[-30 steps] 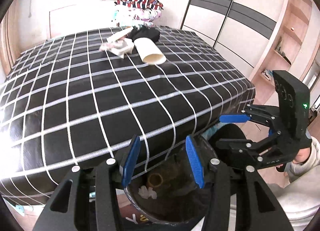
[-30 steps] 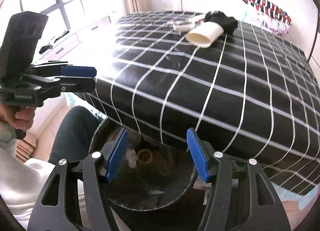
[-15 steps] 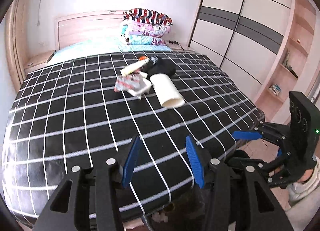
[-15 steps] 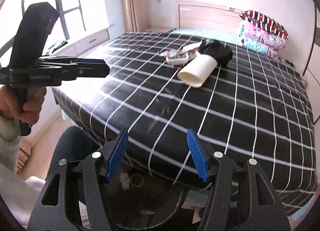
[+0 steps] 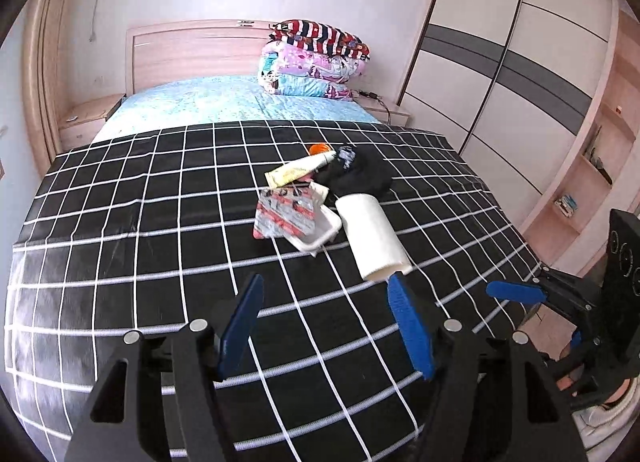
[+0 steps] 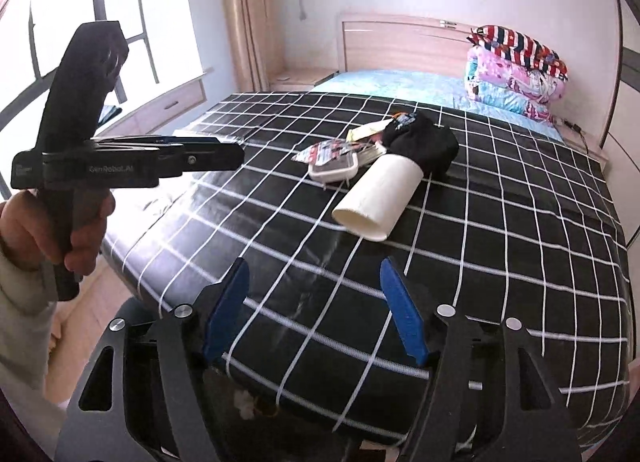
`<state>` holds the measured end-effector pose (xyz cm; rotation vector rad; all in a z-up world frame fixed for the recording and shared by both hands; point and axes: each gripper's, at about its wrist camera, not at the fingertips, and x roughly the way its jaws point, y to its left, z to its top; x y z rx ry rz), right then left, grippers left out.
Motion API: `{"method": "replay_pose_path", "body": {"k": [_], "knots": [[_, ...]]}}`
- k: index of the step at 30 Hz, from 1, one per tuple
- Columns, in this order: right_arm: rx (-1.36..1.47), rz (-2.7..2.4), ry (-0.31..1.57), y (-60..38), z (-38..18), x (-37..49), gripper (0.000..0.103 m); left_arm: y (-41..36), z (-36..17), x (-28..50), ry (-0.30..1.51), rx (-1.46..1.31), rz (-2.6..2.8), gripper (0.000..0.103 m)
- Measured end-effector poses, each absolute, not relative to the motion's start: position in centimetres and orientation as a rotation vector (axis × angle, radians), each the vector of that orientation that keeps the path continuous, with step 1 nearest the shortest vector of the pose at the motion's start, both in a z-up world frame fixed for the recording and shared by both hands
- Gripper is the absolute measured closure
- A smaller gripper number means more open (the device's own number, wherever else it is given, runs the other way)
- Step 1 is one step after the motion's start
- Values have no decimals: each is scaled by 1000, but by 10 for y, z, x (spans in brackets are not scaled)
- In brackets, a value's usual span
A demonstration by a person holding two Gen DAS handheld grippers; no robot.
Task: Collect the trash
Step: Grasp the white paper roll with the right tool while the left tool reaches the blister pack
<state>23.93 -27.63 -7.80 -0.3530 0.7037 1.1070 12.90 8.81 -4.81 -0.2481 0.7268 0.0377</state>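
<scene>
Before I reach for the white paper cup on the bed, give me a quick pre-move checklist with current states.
1. Left gripper empty, jaws opening: ok.
2. Right gripper empty, jaws opening: ok.
3. White paper cup lying on its side, open end toward us, unobstructed: ok.
4. Cup clear of neighbours: not ok, its far end touches the black cloth, and the white tray sits close beside it.
5. Bin below the bed edge within reach: cannot tell, mostly hidden.
</scene>
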Motion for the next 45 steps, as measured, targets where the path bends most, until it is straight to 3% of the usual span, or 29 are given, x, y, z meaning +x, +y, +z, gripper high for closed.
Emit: {"method": "replay_pose_path", "body": {"k": [8,11,36,37,38,39,45], "knots": [[-324,1059,717,-250,-79,265,26,105,-56,172,759,-230,57,41],[-307,1034,736,-239,-83,279,22,110,-63,188,779,-223,63,36],[-328,898,833,-198,-118,325,22,128,-106,244,879,-200,58,36],[-332,896,834,-198,-118,325,24,128,-105,242,870,-195,53,39],[-336,903,843,-199,-119,325,39,128,-104,240,866,-195,42,43],[-339,904,851,-198,-120,325,43,128,-103,239,865,-197,40,46],[-334,901,840,-202,-117,323,48,127,-94,234,843,-184,42,46]]}}
